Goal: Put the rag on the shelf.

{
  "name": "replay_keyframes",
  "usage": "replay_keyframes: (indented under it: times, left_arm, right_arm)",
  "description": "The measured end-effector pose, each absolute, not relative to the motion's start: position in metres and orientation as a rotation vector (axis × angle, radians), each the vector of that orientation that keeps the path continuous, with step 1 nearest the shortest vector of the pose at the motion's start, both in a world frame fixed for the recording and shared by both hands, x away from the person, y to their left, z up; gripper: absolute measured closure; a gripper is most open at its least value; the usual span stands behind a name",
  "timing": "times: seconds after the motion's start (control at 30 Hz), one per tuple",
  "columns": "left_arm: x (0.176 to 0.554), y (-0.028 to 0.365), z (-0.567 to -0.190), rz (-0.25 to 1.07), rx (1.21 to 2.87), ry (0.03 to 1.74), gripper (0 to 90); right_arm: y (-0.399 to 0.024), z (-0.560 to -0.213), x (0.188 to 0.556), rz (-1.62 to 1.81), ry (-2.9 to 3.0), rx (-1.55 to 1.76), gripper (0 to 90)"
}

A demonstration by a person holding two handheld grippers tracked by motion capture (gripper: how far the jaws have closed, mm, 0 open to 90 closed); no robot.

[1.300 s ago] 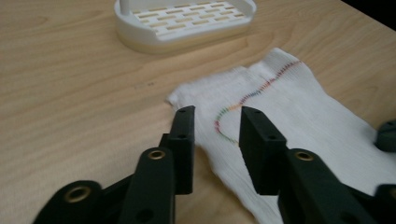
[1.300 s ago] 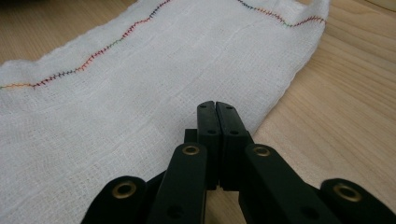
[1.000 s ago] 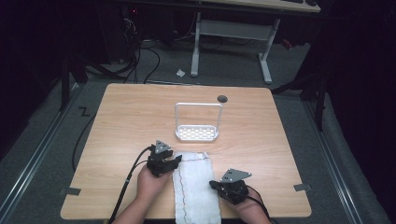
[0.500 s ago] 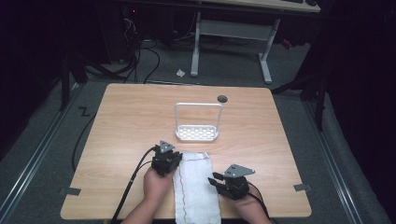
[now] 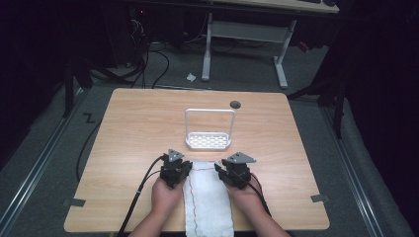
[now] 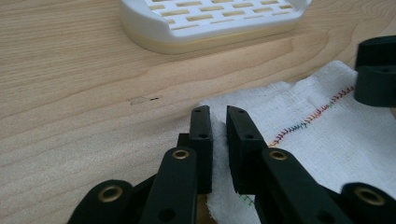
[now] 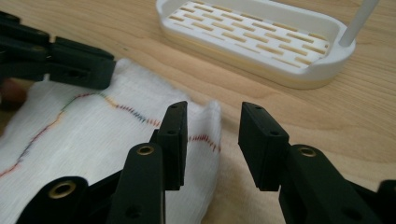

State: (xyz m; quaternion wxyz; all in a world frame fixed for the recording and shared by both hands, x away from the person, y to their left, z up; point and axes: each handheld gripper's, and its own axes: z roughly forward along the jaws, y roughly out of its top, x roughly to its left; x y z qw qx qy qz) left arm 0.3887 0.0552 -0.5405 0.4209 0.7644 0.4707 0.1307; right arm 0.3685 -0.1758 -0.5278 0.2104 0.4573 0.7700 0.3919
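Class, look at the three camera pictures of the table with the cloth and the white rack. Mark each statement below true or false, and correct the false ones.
1. The left hand-held gripper has closed on the white cloth. True.
2. The right hand-held gripper is clamped shut on the cloth. False: its jaws stand apart, with the cloth's far corner between them.
3. The white slotted rack lies on top of the cloth. False: it sits on bare table beyond the cloth.
4. A line of coloured stitching runs across the cloth. True.
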Motion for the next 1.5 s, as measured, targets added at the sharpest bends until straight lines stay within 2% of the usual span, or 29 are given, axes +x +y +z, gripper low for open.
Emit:
replay_keyframes:
  times: [0.37,0.47,0.73,1.1,1.23,1.5]
  left_arm:
    - [0.39,0.057,-0.541,0.301,1.899,1.187,81.1]
    - [0.391,0.058,-0.541,0.286,1.891,1.191,81.1]
    - [0.391,0.059,-0.542,0.264,1.886,1.189,83.6]
    - [0.392,0.061,-0.541,0.239,1.874,1.191,84.8]
    - [0.388,0.065,-0.536,0.233,1.806,1.187,84.9]
    - [0.377,0.061,-0.523,0.325,1.754,1.131,84.9]
  right_arm:
    - [-0.174,-0.538,0.379,1.067,2.169,1.357,69.9]
    - [-0.173,-0.539,0.379,1.079,2.176,1.355,76.2]
    - [-0.17,-0.539,0.378,1.079,2.198,1.323,85.0]
    - [-0.17,-0.538,0.377,1.088,2.196,1.305,86.1]
    - [-0.169,-0.535,0.373,1.098,2.172,1.271,86.1]
    - [-0.174,-0.52,0.363,1.172,2.115,1.224,86.0]
